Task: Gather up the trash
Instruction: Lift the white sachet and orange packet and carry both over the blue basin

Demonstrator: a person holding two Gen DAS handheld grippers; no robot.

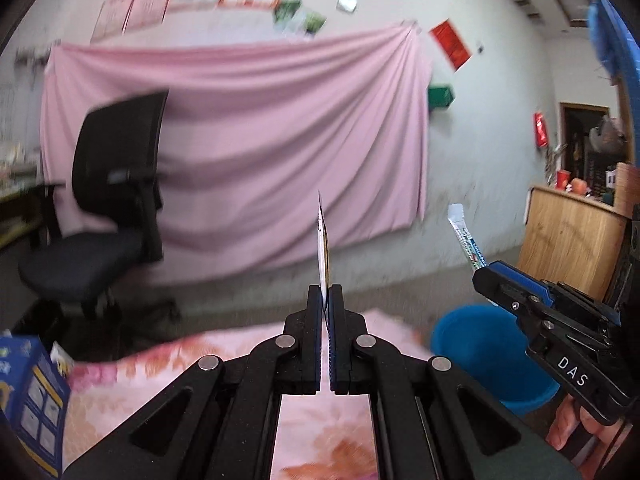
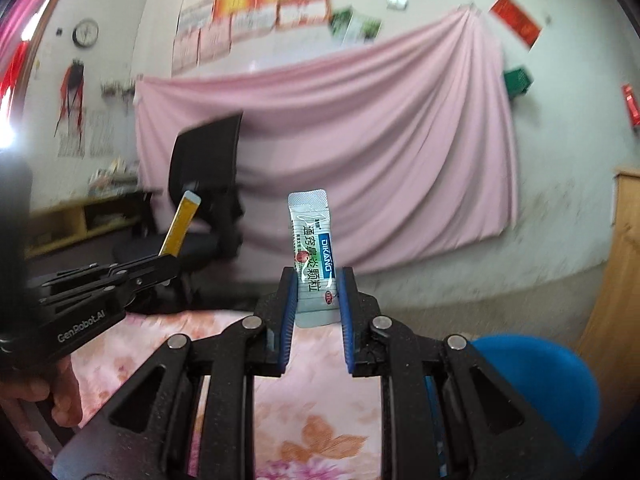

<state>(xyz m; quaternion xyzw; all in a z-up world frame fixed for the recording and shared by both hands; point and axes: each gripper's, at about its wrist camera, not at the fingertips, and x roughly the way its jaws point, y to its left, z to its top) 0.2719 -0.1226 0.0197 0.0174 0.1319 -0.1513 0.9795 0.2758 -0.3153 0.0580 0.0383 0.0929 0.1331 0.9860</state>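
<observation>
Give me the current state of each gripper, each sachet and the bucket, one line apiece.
left gripper: fingers shut on the yellow sachet, raised above the floral cloth.
yellow sachet: clamped at its lower end, upright.
right gripper: fingers shut on the white sachet.
white sachet: held by its side edges, upright, printed face to camera.
blue bucket: on the floor, open-topped; contents not visible.

Left claw point(image 1: 325, 292) clamped tight, right claw point(image 2: 317, 280) pinching, both raised
</observation>
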